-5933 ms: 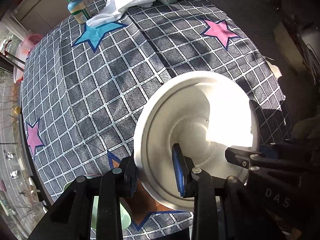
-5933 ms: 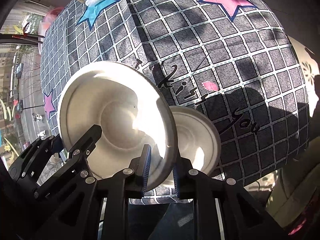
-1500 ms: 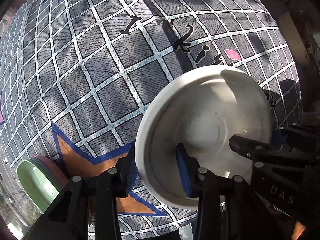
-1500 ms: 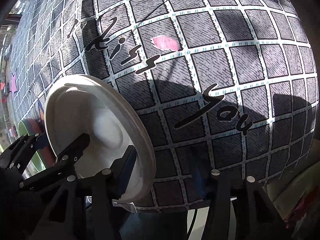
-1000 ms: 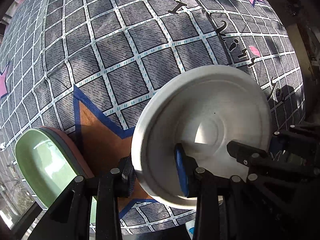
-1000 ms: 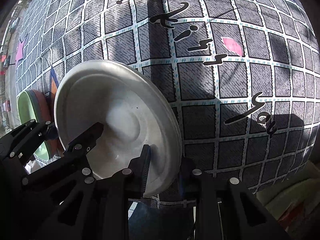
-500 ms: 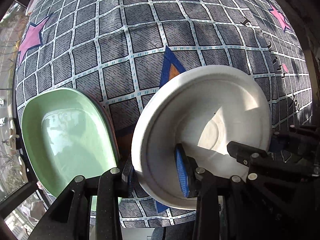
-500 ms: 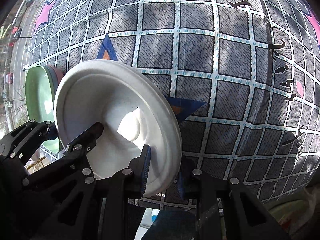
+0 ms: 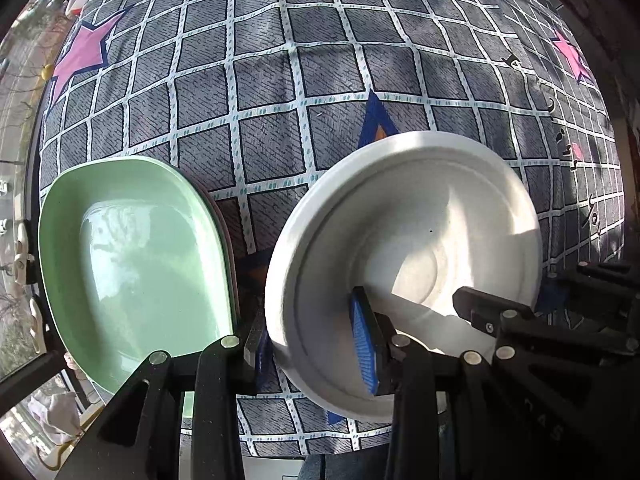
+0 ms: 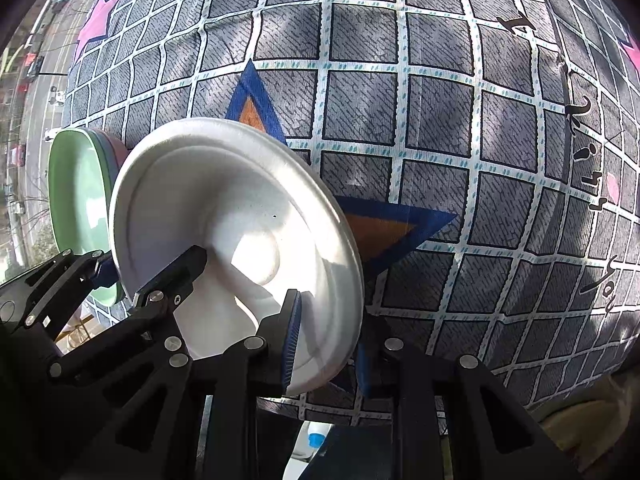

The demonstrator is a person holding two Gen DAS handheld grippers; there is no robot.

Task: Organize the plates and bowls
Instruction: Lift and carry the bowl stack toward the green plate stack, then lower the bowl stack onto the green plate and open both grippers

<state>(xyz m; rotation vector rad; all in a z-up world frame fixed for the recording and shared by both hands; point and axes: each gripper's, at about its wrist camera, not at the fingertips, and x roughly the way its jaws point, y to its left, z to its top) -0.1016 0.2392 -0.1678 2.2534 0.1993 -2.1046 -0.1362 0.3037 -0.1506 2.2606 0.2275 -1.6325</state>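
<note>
A white plate (image 9: pixel 404 256) hangs tilted above the checked tablecloth, held from both sides. My left gripper (image 9: pixel 312 348) is shut on its left rim. My right gripper (image 10: pixel 326 344) is shut on its right rim; the plate also shows in the right wrist view (image 10: pixel 224 216). A green plate (image 9: pixel 132 260) lies on a pink plate (image 9: pixel 224 216) at the table's near left edge, just left of the white plate. This stack also shows in the right wrist view (image 10: pixel 80 200).
The grey checked tablecloth (image 9: pixel 320 60) has pink stars (image 9: pixel 78 60), an orange star (image 10: pixel 384 228) under the white plate, and black lettering at the right. The table's near edge (image 9: pixel 280 440) lies just below the grippers.
Both grippers have carried the white plate leftward across the table, from near the lettering toward the green plate, which has come fully into view. The right gripper, open 1.5 s ago, has shut on the rim.
</note>
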